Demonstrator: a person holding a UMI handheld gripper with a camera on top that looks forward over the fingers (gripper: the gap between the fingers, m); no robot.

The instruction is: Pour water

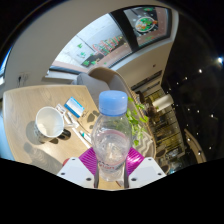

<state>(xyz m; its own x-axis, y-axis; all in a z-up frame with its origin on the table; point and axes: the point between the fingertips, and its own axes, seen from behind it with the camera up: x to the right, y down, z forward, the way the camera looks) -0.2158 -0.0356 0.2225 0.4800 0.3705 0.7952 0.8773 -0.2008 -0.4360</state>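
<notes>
My bench [25,110] is pale wood. On it, at ten o'clock from my fingers, sits a white cup [48,122], rim up. Just beside it, toward one o'clock, lies a blue and white packet [74,106].

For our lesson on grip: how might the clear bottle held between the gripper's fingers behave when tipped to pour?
The bottle looks like thin clear plastic, so it probably flexes under the fingers. Its smooth wall may slip. Tall and narrow, it would likely tip easily once set down.

a blue packet [74,106] lies on the wooden table [25,115].
</notes>
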